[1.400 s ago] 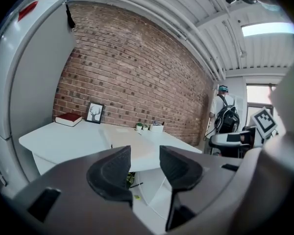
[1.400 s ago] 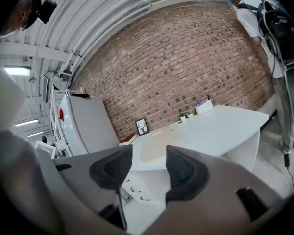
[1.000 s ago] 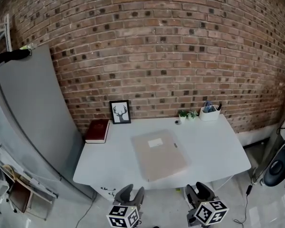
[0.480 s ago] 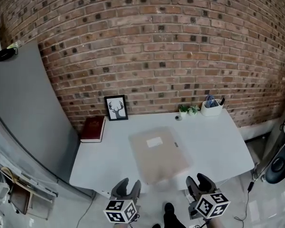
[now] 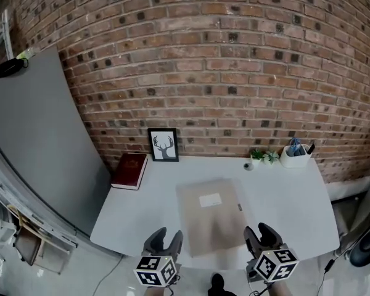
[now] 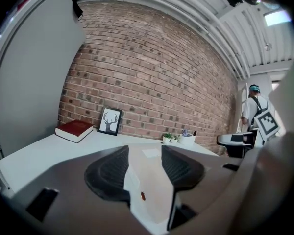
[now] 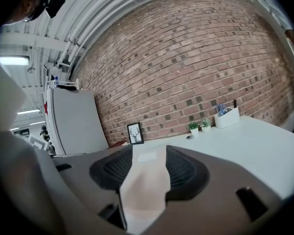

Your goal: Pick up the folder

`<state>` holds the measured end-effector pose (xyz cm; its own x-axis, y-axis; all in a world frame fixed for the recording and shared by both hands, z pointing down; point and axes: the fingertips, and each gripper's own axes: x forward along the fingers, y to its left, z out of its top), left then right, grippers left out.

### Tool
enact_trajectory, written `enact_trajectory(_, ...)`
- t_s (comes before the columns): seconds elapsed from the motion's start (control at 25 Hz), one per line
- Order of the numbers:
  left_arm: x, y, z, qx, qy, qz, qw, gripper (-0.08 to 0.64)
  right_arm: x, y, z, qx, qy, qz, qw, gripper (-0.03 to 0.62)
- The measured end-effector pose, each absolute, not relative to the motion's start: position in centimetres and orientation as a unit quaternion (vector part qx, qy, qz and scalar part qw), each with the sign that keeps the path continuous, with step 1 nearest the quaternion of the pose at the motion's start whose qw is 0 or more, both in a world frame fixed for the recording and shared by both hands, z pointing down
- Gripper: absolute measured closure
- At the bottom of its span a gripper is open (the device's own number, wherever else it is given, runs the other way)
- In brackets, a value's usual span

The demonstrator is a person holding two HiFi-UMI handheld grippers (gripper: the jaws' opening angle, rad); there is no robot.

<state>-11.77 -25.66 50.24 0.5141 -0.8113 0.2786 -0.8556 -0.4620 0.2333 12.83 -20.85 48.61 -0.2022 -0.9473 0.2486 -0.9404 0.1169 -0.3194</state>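
A flat beige folder (image 5: pixel 211 217) with a white label lies in the middle of the white table (image 5: pixel 135 211), its near end at the front edge. My left gripper (image 5: pixel 166 236) hovers at the table's front edge just left of the folder, and my right gripper (image 5: pixel 260 232) just right of it. Both are open. The left jaws have just been opening, and nothing is gripped between them. In the left gripper view the folder (image 6: pixel 147 180) shows through the gap of the left gripper (image 6: pixel 144 165). The right gripper view also shows the folder (image 7: pixel 144 180) through the gap of the right gripper (image 7: pixel 149 168).
A red book (image 5: pixel 129 170) and a framed deer picture (image 5: pixel 163 144) sit at the back left. Small plants (image 5: pixel 263 156) and a white pen holder (image 5: pixel 295 156) stand at the back right, against the brick wall. A tall grey panel (image 5: pixel 43 147) stands left of the table. A person (image 6: pixel 252 111) stands far right.
Both grippers have come forward from below the table's front edge up to it, on either side of the folder's near end. The folder has not moved.
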Motion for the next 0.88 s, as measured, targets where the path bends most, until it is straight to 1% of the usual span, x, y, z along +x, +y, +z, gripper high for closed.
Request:
enact_trajectory(0.36,-11.4,-29.5,50.3,0.835,-0.517,0.064,0.176,0.373,14.1,-25.7,49.9,-0.614,0.759,-0.216,-0.004,0.393)
enact_trajectory(0.88,-10.3,-32.4,52.4,0.823,-0.524,0.078,0.203,0.370,14.3,-27.7,52.7,-0.602,0.761,-0.241,-0.024,0.393)
